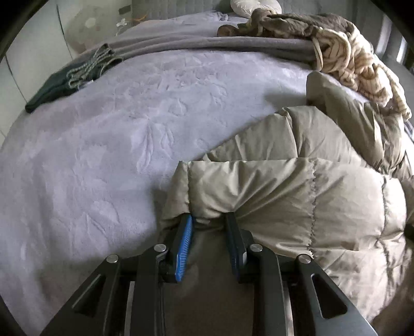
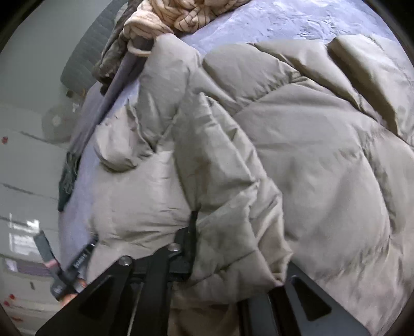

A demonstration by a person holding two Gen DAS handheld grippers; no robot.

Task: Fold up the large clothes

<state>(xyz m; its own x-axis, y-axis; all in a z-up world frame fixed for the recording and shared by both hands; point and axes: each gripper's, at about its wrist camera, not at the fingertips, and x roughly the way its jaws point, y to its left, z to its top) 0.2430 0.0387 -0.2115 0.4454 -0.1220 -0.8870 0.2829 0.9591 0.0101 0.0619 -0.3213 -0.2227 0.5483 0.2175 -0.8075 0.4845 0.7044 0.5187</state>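
A beige quilted puffer jacket (image 1: 284, 196) lies crumpled on the right side of a bed with a lilac embossed blanket (image 1: 116, 134). My left gripper (image 1: 208, 219) is shut on the jacket's near hem, and the fabric bunches between its blue-padded finger (image 1: 185, 240) and its black one. In the right wrist view the jacket (image 2: 297, 144) fills most of the picture. My right gripper (image 2: 196, 222) is shut on a fold of it. One dark finger (image 2: 192, 224) shows, while fabric drapes over the other. The left gripper's finger (image 2: 85, 254) shows at the jacket's left edge.
A dark green fringed garment (image 1: 64, 80) lies at the bed's left edge. A cream striped knit (image 1: 357, 59) and brown clothes (image 1: 284, 23) are heaped at the far right on a folded grey blanket (image 1: 207, 44). Bare lilac blanket spreads left of the jacket. A white wall stands beyond the bed.
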